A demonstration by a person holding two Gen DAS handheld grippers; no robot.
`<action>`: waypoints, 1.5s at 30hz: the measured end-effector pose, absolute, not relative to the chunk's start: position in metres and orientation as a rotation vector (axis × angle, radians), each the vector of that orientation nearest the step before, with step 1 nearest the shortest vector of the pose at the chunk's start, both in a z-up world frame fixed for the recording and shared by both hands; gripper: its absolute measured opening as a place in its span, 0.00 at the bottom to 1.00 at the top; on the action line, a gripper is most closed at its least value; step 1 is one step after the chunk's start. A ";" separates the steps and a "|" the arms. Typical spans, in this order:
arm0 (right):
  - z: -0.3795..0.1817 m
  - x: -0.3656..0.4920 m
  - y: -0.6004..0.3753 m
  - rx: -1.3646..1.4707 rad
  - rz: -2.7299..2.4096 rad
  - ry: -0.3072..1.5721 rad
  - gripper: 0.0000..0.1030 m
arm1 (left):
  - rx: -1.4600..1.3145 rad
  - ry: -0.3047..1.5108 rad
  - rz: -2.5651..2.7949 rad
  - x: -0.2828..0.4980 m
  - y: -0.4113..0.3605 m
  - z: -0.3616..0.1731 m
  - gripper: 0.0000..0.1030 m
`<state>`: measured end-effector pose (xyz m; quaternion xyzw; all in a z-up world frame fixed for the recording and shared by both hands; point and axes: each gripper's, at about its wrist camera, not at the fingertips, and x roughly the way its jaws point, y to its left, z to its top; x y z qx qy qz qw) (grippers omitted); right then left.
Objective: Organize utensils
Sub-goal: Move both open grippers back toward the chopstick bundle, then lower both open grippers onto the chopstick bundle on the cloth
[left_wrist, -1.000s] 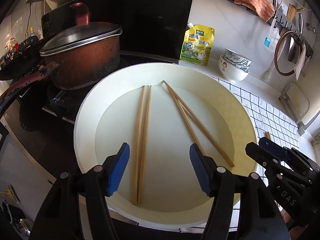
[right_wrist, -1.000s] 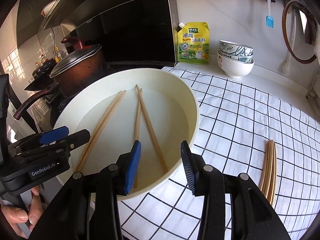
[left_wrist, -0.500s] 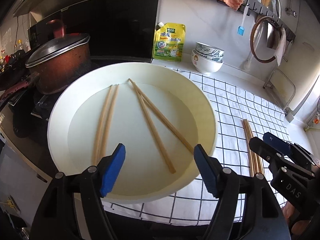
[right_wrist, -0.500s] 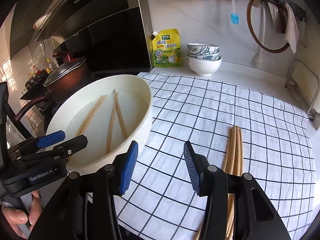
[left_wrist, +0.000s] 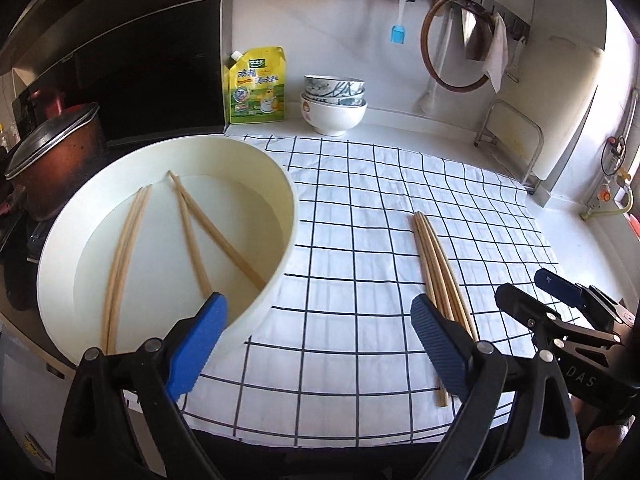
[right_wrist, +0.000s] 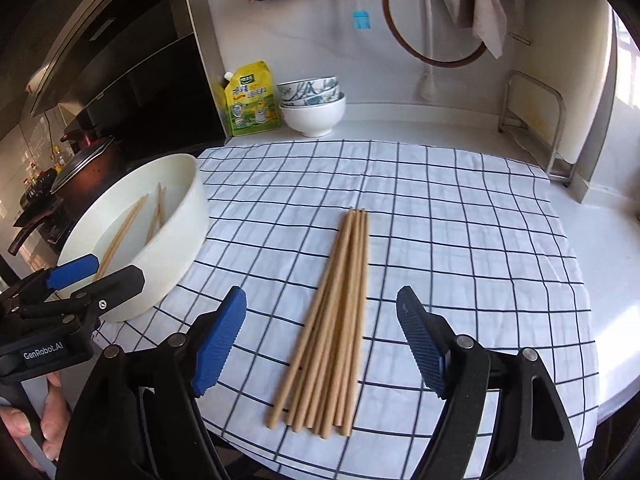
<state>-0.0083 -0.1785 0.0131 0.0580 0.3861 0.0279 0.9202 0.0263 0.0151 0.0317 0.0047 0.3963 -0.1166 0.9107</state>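
A large cream basin [left_wrist: 280, 184] [right_wrist: 188, 184] stands at the left edge of a checked cloth [left_wrist: 360, 208] [right_wrist: 440, 220]. Several wooden chopsticks [left_wrist: 192, 236] [right_wrist: 136, 220] lie inside it, two together and two crossed. A bundle of chopsticks [left_wrist: 436, 268] [right_wrist: 340, 312] lies on the cloth. My left gripper [left_wrist: 316, 344] is open and empty, over the cloth between basin and bundle; it also shows in the right wrist view [right_wrist: 96, 276]. My right gripper [right_wrist: 320, 340] is open and empty, its fingers either side of the bundle's near half; it shows in the left wrist view [left_wrist: 540, 288].
A lidded brown pot [left_wrist: 52, 152] sits on the stove left of the basin. A yellow pouch [left_wrist: 258, 86] and stacked bowls [left_wrist: 334, 106] stand at the back wall. A wire rack [left_wrist: 512, 136] stands at the back right. The counter's front edge is just below the grippers.
Both grippers have swung right, from over the basin to the cloth. The right gripper now straddles the chopstick bundle. Both have stayed open; the chopsticks have not moved.
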 end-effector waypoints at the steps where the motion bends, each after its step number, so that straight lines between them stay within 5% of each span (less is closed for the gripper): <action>1: 0.012 -0.010 -0.184 0.129 0.047 0.796 0.73 | 0.018 0.821 -0.247 0.026 0.010 0.030 0.89; 45: -0.060 0.026 -0.212 0.078 -0.035 0.992 0.74 | 0.035 0.954 -0.237 0.061 -0.036 -0.032 0.92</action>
